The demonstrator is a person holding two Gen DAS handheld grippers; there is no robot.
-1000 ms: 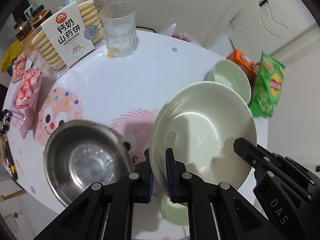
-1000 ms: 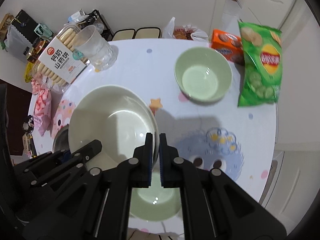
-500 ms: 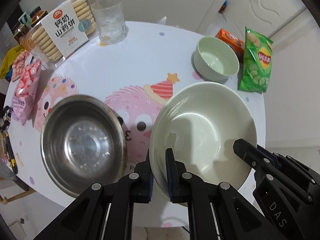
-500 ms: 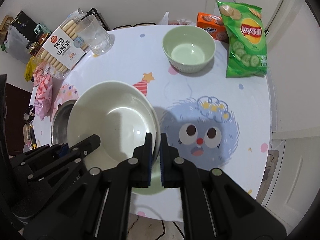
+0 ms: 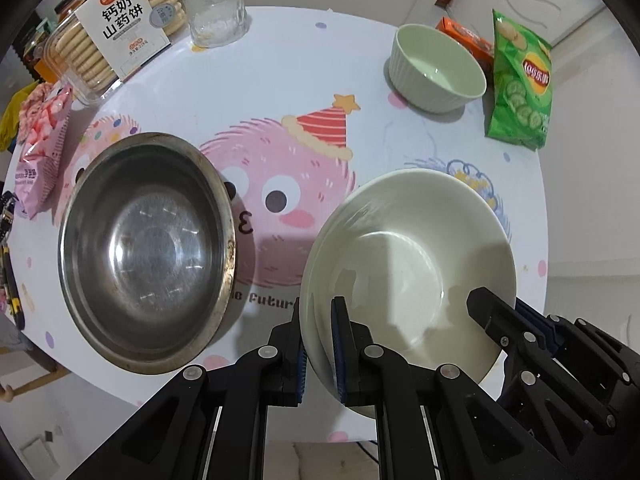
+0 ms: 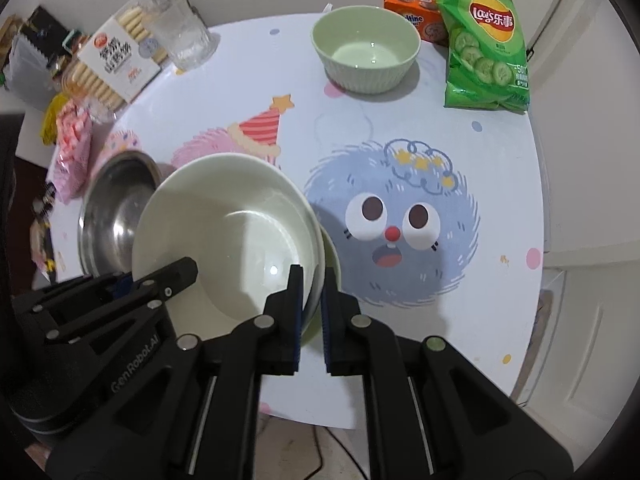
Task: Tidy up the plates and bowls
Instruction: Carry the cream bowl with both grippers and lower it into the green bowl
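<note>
the wide cream ceramic plate [image 5: 408,264] hangs between both claws: left claw [image 5: 318,344] clamped on its left rim, right claw [image 6: 310,312] on the opposite rim. the dull round steel bowl [image 5: 148,248] sits just left of the left claw, so that hand is nearer.

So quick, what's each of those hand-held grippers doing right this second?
Left hand-held gripper: shut on the near-left rim of the white bowl.
Right hand-held gripper: shut on the same bowl's opposite rim.

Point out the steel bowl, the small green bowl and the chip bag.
steel bowl [image 5: 154,252], left wrist view, inner bottom.
small green bowl [image 6: 366,54], right wrist view, inside floor.
chip bag [image 6: 486,40], right wrist view, front face.
</note>
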